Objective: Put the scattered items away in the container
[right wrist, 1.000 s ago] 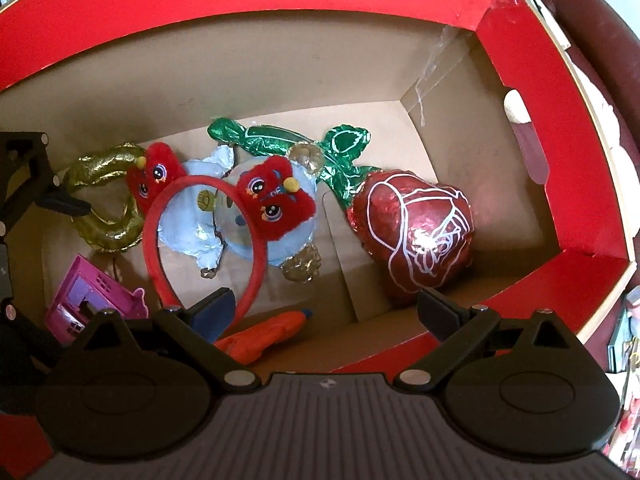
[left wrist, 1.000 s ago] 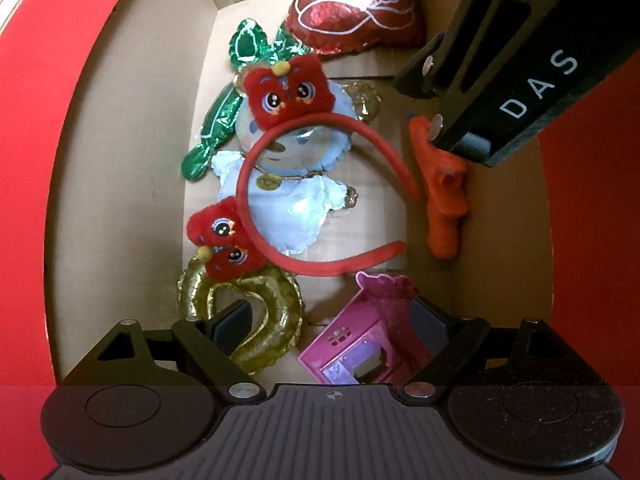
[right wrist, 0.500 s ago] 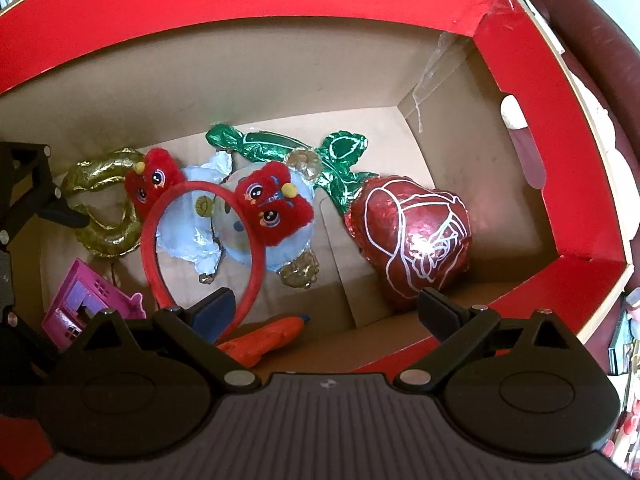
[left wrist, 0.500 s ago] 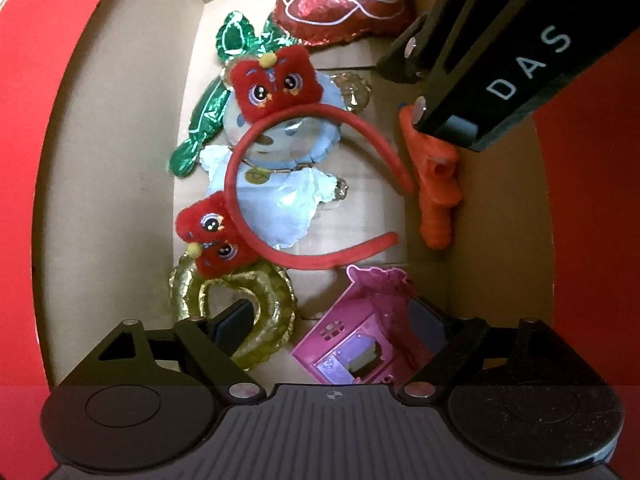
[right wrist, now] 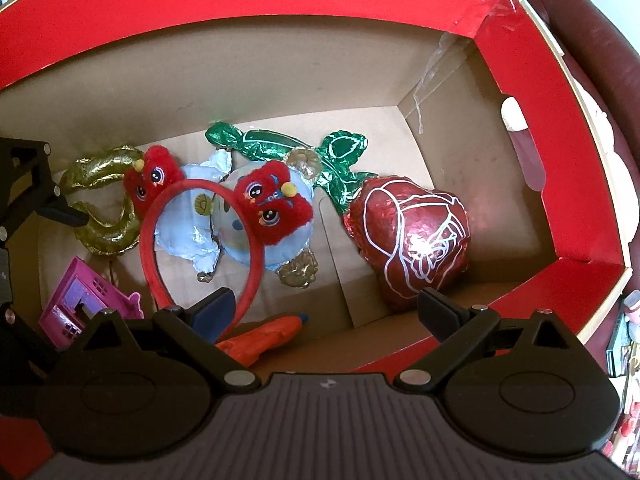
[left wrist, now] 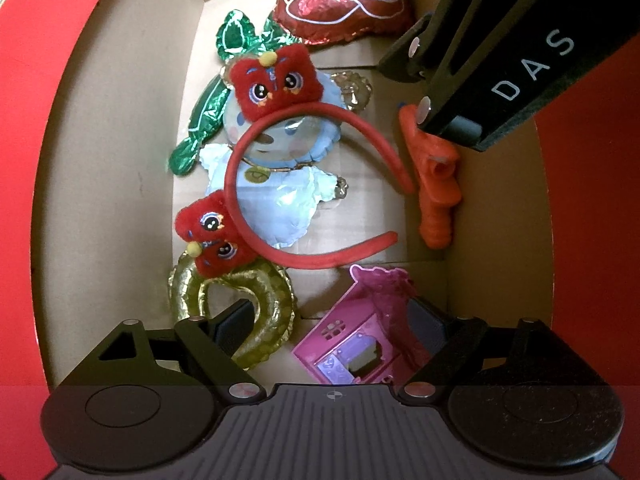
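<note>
Since a second ago almost nothing has moved: both grippers hang in the same place above the box and every toy lies where it lay. The box (right wrist: 516,56), red outside and plain cardboard inside, fills both views and holds all the items. Ahead of the right gripper (right wrist: 326,304), whose jaws stand wide apart with nothing between them, the rose balloon (right wrist: 412,240) lies just beyond the right-hand fingertip, its green foil stem and leaves (right wrist: 280,146) running away to the left along the far wall. The pale blue balloon figure (left wrist: 280,184) lies flat in the middle of the floor, straight ahead of the left gripper (left wrist: 332,320), and the headband (left wrist: 320,258) with its two red plush lion heads rests on top of it. The left gripper's jaws are also wide open and grip nothing; the gold balloon (left wrist: 264,300) curls just beyond its left-hand fingertip, and the pink toy house (left wrist: 360,336) sits between the fingertips, toward the right-hand one, whether touching it I cannot tell. The orange toy (left wrist: 436,184) lies against the wall ahead of the left gripper's right-hand fingertip, directly under the right gripper's tip.
</note>
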The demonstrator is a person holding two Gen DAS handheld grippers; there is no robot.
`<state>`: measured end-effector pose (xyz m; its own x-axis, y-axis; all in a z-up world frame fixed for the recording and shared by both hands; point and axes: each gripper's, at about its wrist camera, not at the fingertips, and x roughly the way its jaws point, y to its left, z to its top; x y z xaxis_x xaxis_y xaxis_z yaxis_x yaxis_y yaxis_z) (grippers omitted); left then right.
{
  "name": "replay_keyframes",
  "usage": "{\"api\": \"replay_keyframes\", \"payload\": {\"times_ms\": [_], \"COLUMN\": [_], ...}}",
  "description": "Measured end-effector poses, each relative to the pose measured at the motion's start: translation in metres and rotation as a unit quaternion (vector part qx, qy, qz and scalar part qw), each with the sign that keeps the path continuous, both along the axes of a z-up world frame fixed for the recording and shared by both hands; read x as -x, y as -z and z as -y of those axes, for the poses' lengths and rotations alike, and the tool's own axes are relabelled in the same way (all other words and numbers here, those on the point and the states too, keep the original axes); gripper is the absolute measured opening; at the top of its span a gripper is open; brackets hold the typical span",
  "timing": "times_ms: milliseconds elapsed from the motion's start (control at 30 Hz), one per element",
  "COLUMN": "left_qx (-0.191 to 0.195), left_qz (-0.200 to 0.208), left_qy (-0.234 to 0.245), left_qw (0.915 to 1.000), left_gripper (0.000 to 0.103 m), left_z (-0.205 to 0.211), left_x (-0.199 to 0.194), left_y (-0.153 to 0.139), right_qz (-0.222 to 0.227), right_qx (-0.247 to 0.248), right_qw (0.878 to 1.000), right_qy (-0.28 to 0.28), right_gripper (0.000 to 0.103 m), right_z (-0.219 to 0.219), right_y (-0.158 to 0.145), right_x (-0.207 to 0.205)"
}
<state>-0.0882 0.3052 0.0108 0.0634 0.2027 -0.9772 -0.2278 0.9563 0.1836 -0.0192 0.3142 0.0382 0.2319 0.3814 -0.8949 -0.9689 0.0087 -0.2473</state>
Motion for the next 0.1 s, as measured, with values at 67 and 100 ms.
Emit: {"api": "replay_keyframes", "payload": {"times_ms": [67,100], "left_qx": [0.001,0.0], "left_qz": [-0.002,-0.004], "left_qy": [0.0,-0.001], "left_qw": [1.0,1.0], "left_gripper": [0.091,0.091], "left_z": [-0.0001,-0.0005], "left_x": [0.0,0.0002], "left_y": [0.0004,0.0012], "right_qz": [-0.002,-0.003], "right_qx": [0.0,0.0], "right_qw": [1.0,1.0], "right_qy": [0.001,0.001], "right_gripper": [0.098,0.098], "right_z": [0.0003,0.0001], "right_y": [0.0001,0.0004], "right_x": [-0.0002,-0.0005]}}
